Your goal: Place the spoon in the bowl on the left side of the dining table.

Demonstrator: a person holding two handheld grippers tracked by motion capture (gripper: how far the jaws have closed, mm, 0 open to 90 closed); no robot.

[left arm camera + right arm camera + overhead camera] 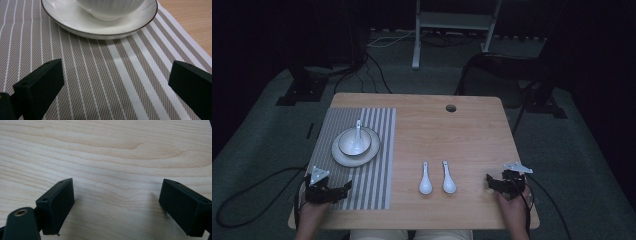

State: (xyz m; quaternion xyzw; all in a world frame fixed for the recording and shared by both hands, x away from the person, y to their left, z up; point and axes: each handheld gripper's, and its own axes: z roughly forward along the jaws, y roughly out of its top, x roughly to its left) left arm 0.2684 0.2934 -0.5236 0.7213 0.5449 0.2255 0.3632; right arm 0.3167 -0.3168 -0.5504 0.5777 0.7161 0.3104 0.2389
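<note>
Both grippers parked at the near edge rn. Left gripper (pixel 346 188) sits on the grey-and-white striped woven placemat (pixel 377 150), jaws spread wide w/ nothing between them, pointing at the white round ceramic plate (pixel 140 23) just ahead. On that plate: a white ribbed bowl (pixel 354 142) w/ a white ceramic soup spoon (pixel 358 135) resting in it. Right gripper (pixel 488 182) same story, jaws wide apart, nothing held, over bare wood.

Two more white ceramic soup spoons (pixel 425 178) lie side by side on the table, handles pointing away, between the two hands and nearer the right one.

My guess: a loose spoon is next. To do it well, go w/ the right gripper, come in low across the handle, not the slick rounded scoop, and close slowly so it doesn't skid on the wood.

Surface is a light wooden tabletop (pixel 462 135) w/ a cable hole (pixel 451 108) near the far edge. Room's dim: grey carpet, black cables trailing, a white metal stand (pixel 452 22) at the back.
</note>
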